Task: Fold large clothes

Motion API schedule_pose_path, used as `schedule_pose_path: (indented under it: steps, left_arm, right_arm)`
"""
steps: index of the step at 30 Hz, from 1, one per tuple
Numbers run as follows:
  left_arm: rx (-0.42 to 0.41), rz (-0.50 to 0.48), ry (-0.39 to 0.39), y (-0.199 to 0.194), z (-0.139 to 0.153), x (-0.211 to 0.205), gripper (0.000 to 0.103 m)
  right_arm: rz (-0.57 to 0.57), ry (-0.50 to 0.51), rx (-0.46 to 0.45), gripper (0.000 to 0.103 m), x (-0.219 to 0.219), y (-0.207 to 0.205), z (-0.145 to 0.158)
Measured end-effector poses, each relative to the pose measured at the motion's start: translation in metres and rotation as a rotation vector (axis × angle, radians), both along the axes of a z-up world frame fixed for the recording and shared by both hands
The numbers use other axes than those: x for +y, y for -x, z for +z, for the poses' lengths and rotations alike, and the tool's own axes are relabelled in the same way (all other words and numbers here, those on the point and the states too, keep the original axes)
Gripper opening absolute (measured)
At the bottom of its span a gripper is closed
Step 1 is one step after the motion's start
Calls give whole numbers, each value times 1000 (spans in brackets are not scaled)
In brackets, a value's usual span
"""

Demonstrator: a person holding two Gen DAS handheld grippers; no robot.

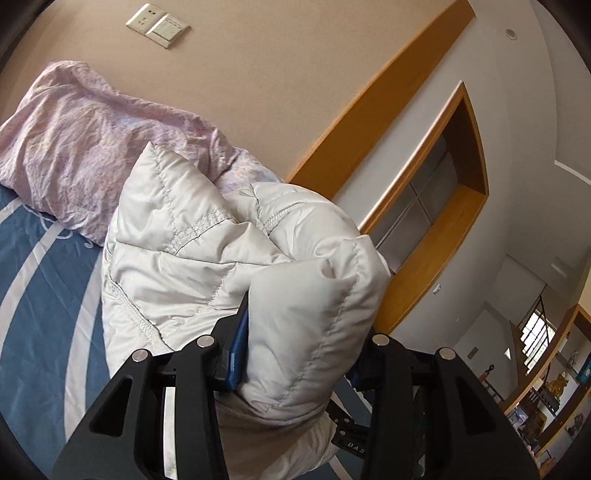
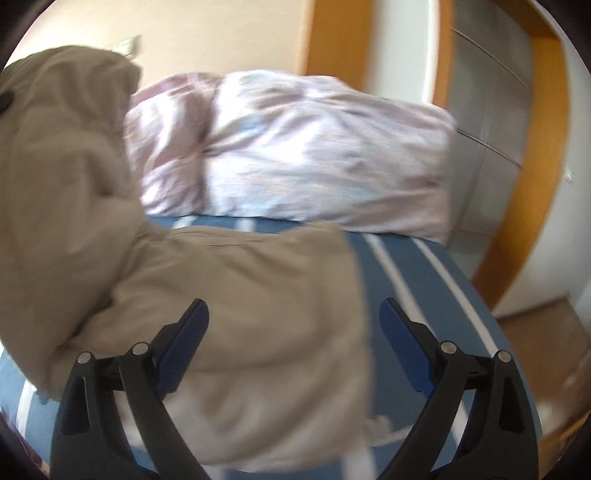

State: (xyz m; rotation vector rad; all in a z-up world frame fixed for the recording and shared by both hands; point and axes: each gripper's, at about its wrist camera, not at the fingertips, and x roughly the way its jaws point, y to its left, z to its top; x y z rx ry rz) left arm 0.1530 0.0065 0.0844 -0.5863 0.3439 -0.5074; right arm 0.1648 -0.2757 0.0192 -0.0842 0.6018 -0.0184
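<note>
Bed (image 2: 417, 273), blue sheet with white stripes, is the work surface: flat, and big enough to spread a bulky garment. Pink-white duvet (image 2: 317, 155) is bunched at 12 o'clock in the right wrist view, up against the wall, likely shoved there to free the sheet.

Puffer jacket (image 1: 207, 243), pale grey quilted, fills the centre of the left wrist view and drapes toward 8 o'clock onto the sheet. In the right wrist view the same jacket (image 2: 229, 332) runs from 9 o'clock to centre, part lying on the bed and part hoisted at upper left. It reads beige there; looks like a lighting difference, and that frame is motion-blurred.

Left gripper (image 1: 299, 350): clamped on a thick padded fold of the jacket, blue pad pressed into the fabric on the left side; right pad hidden behind the bulge. Probably lifting that section to carry it over for a fold.

Right gripper (image 2: 293, 343): jaws spread wide, nothing pinched. Jacket edge lies under and between the fingers, no pad contact that I can see. Seems free to go for a new hold.

Wall switch/socket plate (image 1: 158, 25) at 11 o'clock: no legible marking. Only readable text: "DAS" on a black part of the gripper frame (image 1: 352, 441) at 5 o'clock, likely cut off.
</note>
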Motion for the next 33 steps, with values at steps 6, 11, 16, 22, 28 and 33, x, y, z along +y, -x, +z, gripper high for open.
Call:
schedule_pose_path:
  steps: [6, 11, 16, 22, 28, 33]
  left_arm:
    - [19, -167, -69, -18, -11, -73, 42]
    - [44, -272, -151, -27, -32, -127, 42]
    - [23, -346, -285, -20, -50, -172, 42]
    - [-34, -395, -491, 4, -73, -214, 42]
    - [-53, -412, -586, 16, -89, -234, 42]
    - [-67, -416, -650, 21, -100, -244, 42]
  right_arm:
    - [-129, -73, 19, 94, -61, -2, -3]
    - [-209, -95, 20, 94, -98, 3, -4]
    - [-240, -202, 23, 94, -136, 6, -1]
    - [-116, -468, 28, 94, -169, 5, 12]
    - [159, -660, 96, 94, -158, -22, 43]
    - [318, -622, 196, 94, -122, -49, 59]
